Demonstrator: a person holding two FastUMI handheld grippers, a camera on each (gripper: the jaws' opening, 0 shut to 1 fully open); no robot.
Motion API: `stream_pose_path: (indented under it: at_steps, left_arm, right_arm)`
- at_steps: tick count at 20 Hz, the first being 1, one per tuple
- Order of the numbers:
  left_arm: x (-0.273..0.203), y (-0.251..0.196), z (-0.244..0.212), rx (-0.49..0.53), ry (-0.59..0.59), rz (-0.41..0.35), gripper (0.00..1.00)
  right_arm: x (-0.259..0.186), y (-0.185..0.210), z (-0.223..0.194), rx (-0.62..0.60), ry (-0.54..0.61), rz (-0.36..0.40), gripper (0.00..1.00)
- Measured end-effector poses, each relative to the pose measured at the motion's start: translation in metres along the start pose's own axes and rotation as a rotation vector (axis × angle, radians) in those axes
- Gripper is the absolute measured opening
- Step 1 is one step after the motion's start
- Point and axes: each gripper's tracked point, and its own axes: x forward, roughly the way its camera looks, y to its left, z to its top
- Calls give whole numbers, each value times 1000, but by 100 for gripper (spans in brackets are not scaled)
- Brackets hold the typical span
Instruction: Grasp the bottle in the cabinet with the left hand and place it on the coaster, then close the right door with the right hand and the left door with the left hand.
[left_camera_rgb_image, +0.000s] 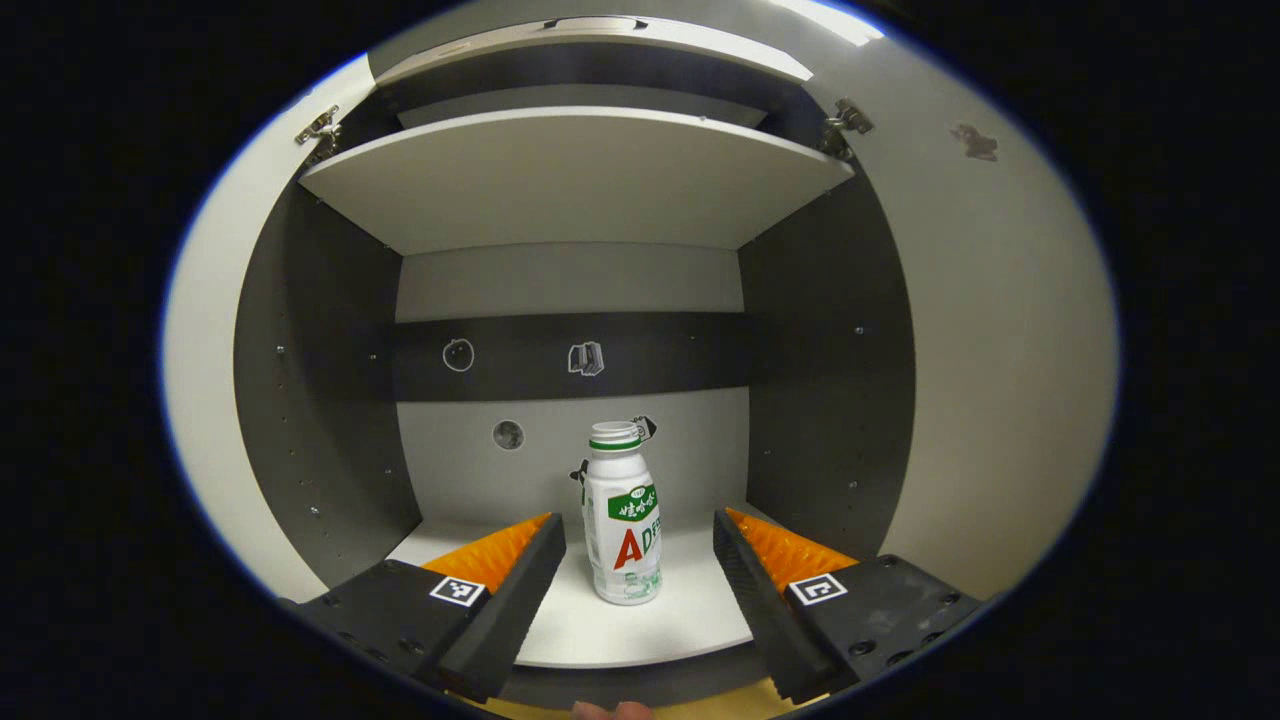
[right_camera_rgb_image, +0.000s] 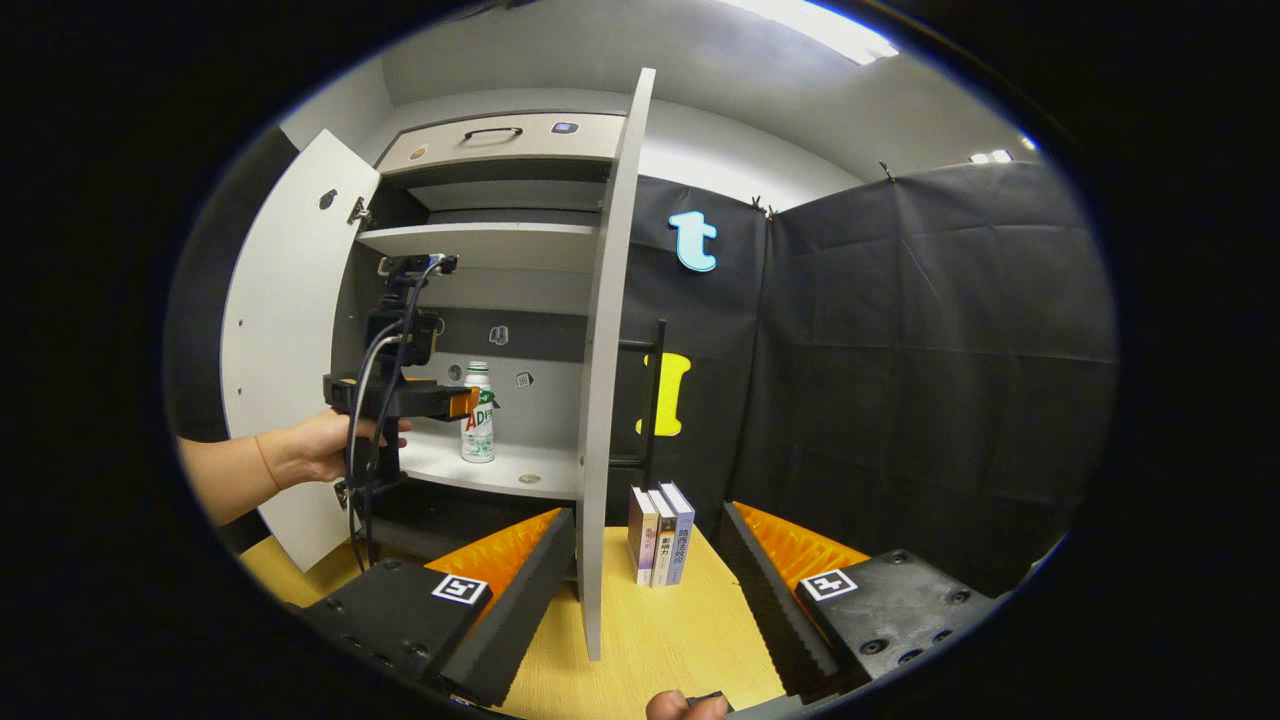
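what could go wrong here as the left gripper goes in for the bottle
The tall, narrow white plastic bottle with green cap band stands upright, so an off-centre finger of the open left gripper could tip it over. The cables trailing from that gripper in the right gripper view might also catch on the white open left door.

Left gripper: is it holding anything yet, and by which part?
Nothing held. The left gripper is open, its fingers flanking the bottle without touching.

You have three books (right_camera_rgb_image: 661, 535) standing upright on the tabletop (right_camera_rgb_image: 640, 640). They sit close together, just beside a dark rack (right_camera_rgb_image: 655, 400).
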Motion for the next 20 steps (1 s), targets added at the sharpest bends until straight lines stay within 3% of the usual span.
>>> stream_pose_path:
  at_steps: [8,18,20]
  left_arm:
    - [64,8,-15,10,30,51,95]
    - [93,15,-39,33,67,69,95]
    - [91,14,-37,28,64,49,83]
  right_arm:
    - [26,-24,-11,7,14,-11,97]
    - [42,-38,-17,4,29,-10,98]
    - [42,-40,-18,3,30,-10,97]
